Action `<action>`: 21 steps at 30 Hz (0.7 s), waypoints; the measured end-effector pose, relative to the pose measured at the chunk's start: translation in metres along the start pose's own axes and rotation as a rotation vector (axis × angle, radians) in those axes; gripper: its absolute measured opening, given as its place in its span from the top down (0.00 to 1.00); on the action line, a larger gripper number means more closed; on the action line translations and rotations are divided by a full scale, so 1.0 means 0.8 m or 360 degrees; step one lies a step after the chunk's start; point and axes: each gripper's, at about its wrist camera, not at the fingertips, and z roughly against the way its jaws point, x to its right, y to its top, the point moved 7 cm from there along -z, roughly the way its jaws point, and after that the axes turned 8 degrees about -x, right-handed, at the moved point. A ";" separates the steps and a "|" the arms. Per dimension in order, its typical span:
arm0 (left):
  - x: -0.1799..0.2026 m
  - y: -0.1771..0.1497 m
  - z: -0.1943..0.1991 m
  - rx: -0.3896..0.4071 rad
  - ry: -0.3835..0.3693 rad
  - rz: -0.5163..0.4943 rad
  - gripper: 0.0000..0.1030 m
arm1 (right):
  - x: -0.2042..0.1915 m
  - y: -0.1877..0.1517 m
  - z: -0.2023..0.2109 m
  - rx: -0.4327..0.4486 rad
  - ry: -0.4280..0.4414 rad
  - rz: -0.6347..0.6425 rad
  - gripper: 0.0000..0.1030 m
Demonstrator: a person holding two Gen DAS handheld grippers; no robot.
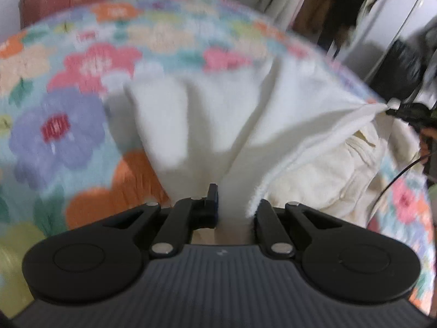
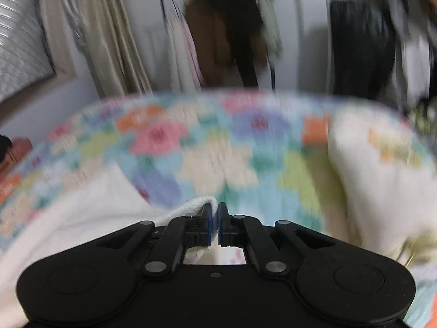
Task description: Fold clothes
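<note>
Floral bedspread [image 1: 68,125] underneath; hanging clothes [image 2: 218,32] behind.

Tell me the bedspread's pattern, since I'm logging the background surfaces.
The bedspread has big multicoloured flowers, pink, purple, orange and cream, on light blue. It shows best in the left wrist view.

No words, numbers, labels or brand names can be read in either view. The one mark that shows is a small pale emblem [image 1: 220,253] on the ribbed dark grey housing [image 1: 218,287] of the left-hand tool, just behind its fingers; it is too small and blurred to tell what it shows. Everything else is smeared by motion blur.
</note>
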 end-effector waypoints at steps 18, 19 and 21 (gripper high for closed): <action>0.024 -0.015 -0.022 -0.0113 -0.0112 -0.0087 0.95 | 0.033 -0.057 -0.004 -0.0160 0.0038 -0.0238 0.65; 0.023 -0.014 -0.020 -0.0107 -0.0121 -0.0077 0.95 | 0.032 -0.059 0.004 -0.0147 0.0096 -0.0272 0.65; 0.020 -0.014 -0.019 -0.0111 -0.0114 -0.0068 0.94 | 0.029 -0.065 0.023 -0.0118 0.0227 -0.0339 0.65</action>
